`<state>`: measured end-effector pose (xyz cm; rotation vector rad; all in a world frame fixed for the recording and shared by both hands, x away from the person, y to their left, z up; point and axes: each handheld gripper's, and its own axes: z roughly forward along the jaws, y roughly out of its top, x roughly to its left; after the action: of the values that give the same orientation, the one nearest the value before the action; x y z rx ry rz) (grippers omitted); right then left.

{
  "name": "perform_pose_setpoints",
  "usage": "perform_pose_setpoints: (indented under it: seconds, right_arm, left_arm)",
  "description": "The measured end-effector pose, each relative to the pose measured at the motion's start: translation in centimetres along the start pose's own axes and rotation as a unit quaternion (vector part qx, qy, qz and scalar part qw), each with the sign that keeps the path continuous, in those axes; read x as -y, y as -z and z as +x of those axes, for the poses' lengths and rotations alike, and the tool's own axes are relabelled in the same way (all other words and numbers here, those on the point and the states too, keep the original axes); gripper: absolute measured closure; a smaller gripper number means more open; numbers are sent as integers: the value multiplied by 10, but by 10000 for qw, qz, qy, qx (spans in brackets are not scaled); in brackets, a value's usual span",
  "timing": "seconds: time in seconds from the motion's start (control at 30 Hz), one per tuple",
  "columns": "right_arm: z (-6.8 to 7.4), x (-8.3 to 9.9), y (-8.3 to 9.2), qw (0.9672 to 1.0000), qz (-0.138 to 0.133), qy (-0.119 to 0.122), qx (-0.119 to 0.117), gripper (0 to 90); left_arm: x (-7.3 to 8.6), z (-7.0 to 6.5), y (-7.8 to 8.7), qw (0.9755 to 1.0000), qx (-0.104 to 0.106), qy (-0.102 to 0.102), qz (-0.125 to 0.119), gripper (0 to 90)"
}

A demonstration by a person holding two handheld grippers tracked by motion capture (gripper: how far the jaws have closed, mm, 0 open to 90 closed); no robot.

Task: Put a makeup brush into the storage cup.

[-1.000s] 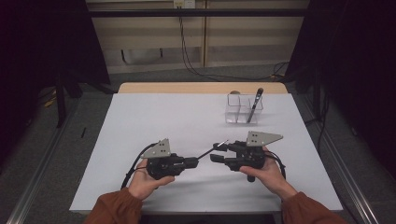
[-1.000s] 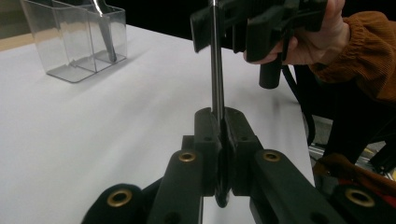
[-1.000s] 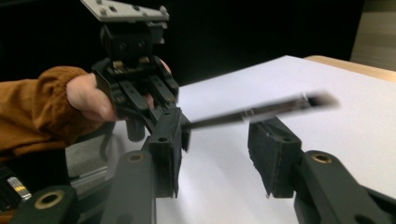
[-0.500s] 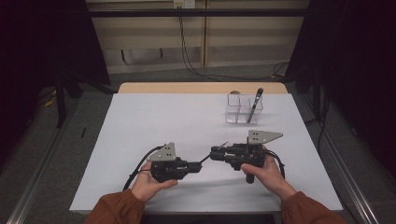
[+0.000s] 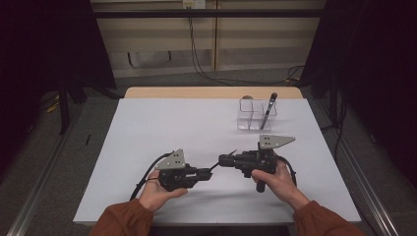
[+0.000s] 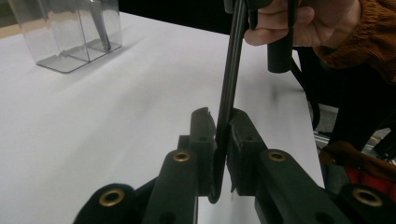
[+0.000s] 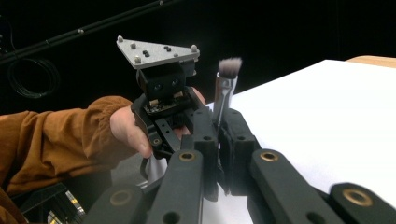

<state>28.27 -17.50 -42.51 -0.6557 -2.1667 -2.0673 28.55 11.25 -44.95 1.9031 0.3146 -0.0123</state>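
White counter [image 5: 162, 128] carries a clear organizer [image 5: 256, 115] far off. Right tongs [image 5: 222, 160] have just been closing onto the makeup brush [image 7: 224, 88] near its bristles, while left tongs [image 5: 209, 173] clamp its black handle end between the hands. Judging by that, a handover is underway.

A white-topped table [image 5: 162, 128] with a bare wooden strip along its far edge is carrying a clear two-compartment holder [image 5: 255, 115] at its far right. A dark brush [image 5: 268, 111] is leaning upright in the right compartment.
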Motion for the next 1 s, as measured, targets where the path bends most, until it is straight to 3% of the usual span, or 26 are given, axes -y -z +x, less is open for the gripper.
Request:
perform_pose_setpoints:
  seconds: [0.43,0.63,1.0]
  right_arm:
    - [-2,-2,3,9999,-6,25,103,863]
    - [-3,-3,6,9997,-33,6,233,863]
    - [-4,-5,13,9994,-15,4,360,863]
  left_arm:
    - [0,-1,3,9997,-221,-6,-86,619]
    - [-1,0,10,9987,-467,69,-167,507]
    - [1,1,20,9961,-844,220,-157,193]
